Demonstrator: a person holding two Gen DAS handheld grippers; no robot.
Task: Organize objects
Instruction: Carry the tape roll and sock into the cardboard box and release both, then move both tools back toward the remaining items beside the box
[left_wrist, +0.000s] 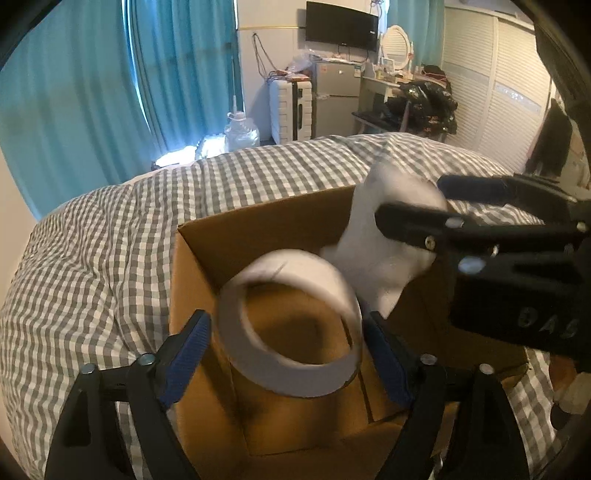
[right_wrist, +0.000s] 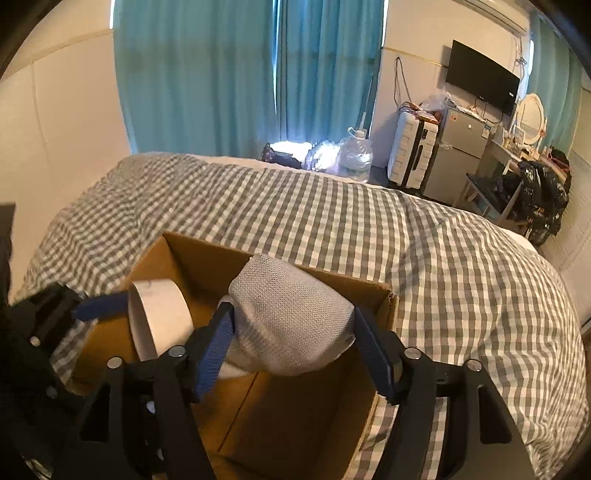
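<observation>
An open cardboard box (left_wrist: 258, 229) (right_wrist: 207, 254) sits on the checked bed. In the left wrist view a white tape roll (left_wrist: 291, 325) hangs between the blue pads of my left gripper (left_wrist: 288, 350), over the box; the jaws look slightly wider than the roll and the roll is blurred. My right gripper (right_wrist: 295, 343) is shut on a white mesh-covered bundle (right_wrist: 291, 317) held over the box. In the left wrist view that gripper (left_wrist: 413, 210) and bundle (left_wrist: 391, 236) show at right. The tape roll (right_wrist: 162, 317) and left gripper's finger (right_wrist: 99, 306) show at left.
A grey-and-white checked duvet (right_wrist: 369, 240) covers the bed all around the box. Beyond it stand teal curtains (right_wrist: 240, 74), a water jug (right_wrist: 354, 155), a white suitcase (right_wrist: 410, 151), a small fridge (right_wrist: 458, 155) and a cluttered desk (left_wrist: 391, 96).
</observation>
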